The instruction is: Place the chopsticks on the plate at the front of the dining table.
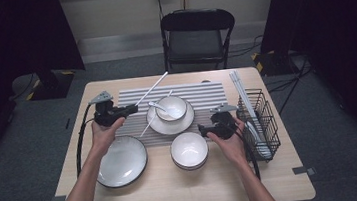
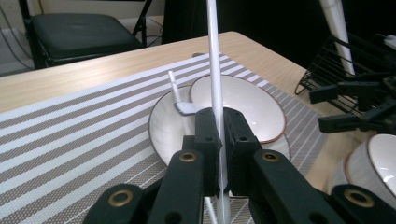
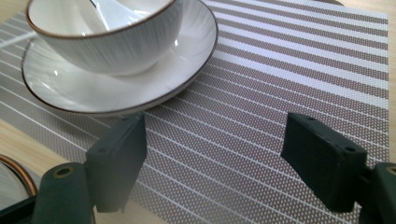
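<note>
My left gripper is shut on a long white chopstick that slants up and away over the striped placemat. Just beyond its tips stands a white bowl on a white plate, with a spoon in it. A second thin white stick lies across the plate's left side. My right gripper is open low over the placemat, right of the plate and bowl, with nothing between its jaws.
A large dark-rimmed plate lies at the front left and an empty bowl at the front middle. A black wire basket with white chopsticks stands at the right edge. A folding chair is behind the table.
</note>
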`<move>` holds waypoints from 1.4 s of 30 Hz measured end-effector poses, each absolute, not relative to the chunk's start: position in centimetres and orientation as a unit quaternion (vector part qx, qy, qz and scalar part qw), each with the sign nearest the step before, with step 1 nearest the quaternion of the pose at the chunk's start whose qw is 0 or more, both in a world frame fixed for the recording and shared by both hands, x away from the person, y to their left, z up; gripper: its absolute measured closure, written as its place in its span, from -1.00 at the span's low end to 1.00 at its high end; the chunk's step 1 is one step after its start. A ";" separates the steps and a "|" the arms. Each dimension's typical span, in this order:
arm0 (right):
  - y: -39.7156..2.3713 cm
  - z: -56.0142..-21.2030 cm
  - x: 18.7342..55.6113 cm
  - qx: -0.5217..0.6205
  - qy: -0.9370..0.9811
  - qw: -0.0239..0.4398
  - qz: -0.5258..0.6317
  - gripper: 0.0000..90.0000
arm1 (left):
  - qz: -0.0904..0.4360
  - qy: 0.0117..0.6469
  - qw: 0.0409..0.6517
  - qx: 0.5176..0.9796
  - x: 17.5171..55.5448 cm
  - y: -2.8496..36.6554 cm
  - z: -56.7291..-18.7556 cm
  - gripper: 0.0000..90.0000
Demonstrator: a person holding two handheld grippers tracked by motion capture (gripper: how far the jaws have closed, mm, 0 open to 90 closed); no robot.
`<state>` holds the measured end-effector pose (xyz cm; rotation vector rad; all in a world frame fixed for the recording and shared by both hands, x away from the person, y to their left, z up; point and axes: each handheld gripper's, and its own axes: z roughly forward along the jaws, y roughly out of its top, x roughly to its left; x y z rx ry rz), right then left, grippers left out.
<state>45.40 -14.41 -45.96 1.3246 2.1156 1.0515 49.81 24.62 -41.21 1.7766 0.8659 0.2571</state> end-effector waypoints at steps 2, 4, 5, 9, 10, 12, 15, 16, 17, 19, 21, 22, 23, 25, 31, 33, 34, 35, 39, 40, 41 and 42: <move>-14.4 -46.0 45.4 0.476 0.765 0.217 0.377 -0.52 | 0.110 0.370 0.540 0.748 50.1 24.7 -41.5 0.91; -14.4 -46.0 45.5 0.478 0.763 0.224 0.374 -0.52 | 0.109 0.370 0.540 0.748 50.3 24.8 -41.7 0.91; -14.4 -46.1 45.5 0.479 0.763 0.224 0.372 -0.52 | 0.109 0.372 0.539 0.747 50.3 24.8 -41.8 0.91; -14.1 -47.1 45.5 0.480 0.771 0.220 0.355 -0.52 | 0.108 0.380 0.537 0.745 50.6 24.9 -42.1 0.91; -14.1 -47.4 45.5 0.479 0.773 0.223 0.351 -0.52 | 0.108 0.383 0.535 0.745 50.7 25.0 -42.2 0.91; -14.1 -47.8 45.5 0.481 0.776 0.221 0.343 -0.52 | 0.110 0.386 0.533 0.745 50.8 25.1 -42.4 0.91; -14.1 -48.4 45.5 0.485 0.777 0.217 0.337 -0.52 | 0.111 0.392 0.529 0.744 51.0 25.3 -42.7 0.91; -14.1 -48.5 45.5 0.485 0.779 0.216 0.333 -0.52 | 0.114 0.393 0.526 0.745 51.0 25.3 -42.8 0.91; -14.1 -48.6 45.5 0.486 0.779 0.215 0.332 -0.52 | 0.115 0.395 0.524 0.746 51.1 25.3 -43.0 0.91; -14.0 -48.9 45.6 0.489 0.779 0.214 0.329 -0.52 | 0.112 0.397 0.520 0.748 51.1 25.2 -43.3 0.91; -13.9 -49.3 45.7 0.491 0.780 0.211 0.326 -0.50 | 0.110 0.401 0.519 0.747 51.2 25.2 -43.6 0.91; -13.8 -49.4 45.7 0.490 0.781 0.210 0.324 -0.51 | 0.110 0.402 0.517 0.748 51.2 25.2 -43.7 0.91; -13.8 -49.5 45.7 0.490 0.782 0.212 0.322 -0.51 | 0.109 0.405 0.516 0.747 51.2 25.3 -43.8 0.91; -13.8 -49.6 45.7 0.492 0.780 0.212 0.325 -0.52 | 0.112 0.407 0.509 0.750 51.3 25.3 -44.0 0.91; -14.0 -50.0 45.3 0.490 0.772 0.223 0.338 -0.53 | 0.105 0.412 0.505 0.751 51.4 25.0 -44.5 0.91; -14.0 -50.0 45.3 0.489 0.771 0.225 0.341 -0.54 | 0.104 0.410 0.502 0.754 51.4 24.8 -44.5 0.91; -14.0 -50.0 45.3 0.489 0.771 0.225 0.341 -0.54 | 0.102 0.412 0.500 0.755 51.4 24.7 -44.6 0.91; -14.0 -50.0 45.3 0.489 0.771 0.225 0.341 -0.54 | 0.100 0.413 0.499 0.755 51.5 24.7 -44.7 0.91; -14.0 -50.1 45.2 0.490 0.770 0.226 0.340 -0.53 | 0.097 0.411 0.497 0.758 51.5 24.6 -45.0 0.91; -14.0 -50.1 45.2 0.490 0.770 0.226 0.340 -0.53 | 0.099 0.413 0.496 0.757 51.5 24.5 -45.0 0.91; -14.0 -50.1 45.2 0.490 0.770 0.225 0.340 -0.53 | 0.096 0.416 0.495 0.757 51.5 24.5 -45.1 0.91; -14.0 -50.1 45.2 0.490 0.770 0.225 0.340 -0.53 | 0.097 0.414 0.494 0.758 51.5 24.5 -45.1 0.91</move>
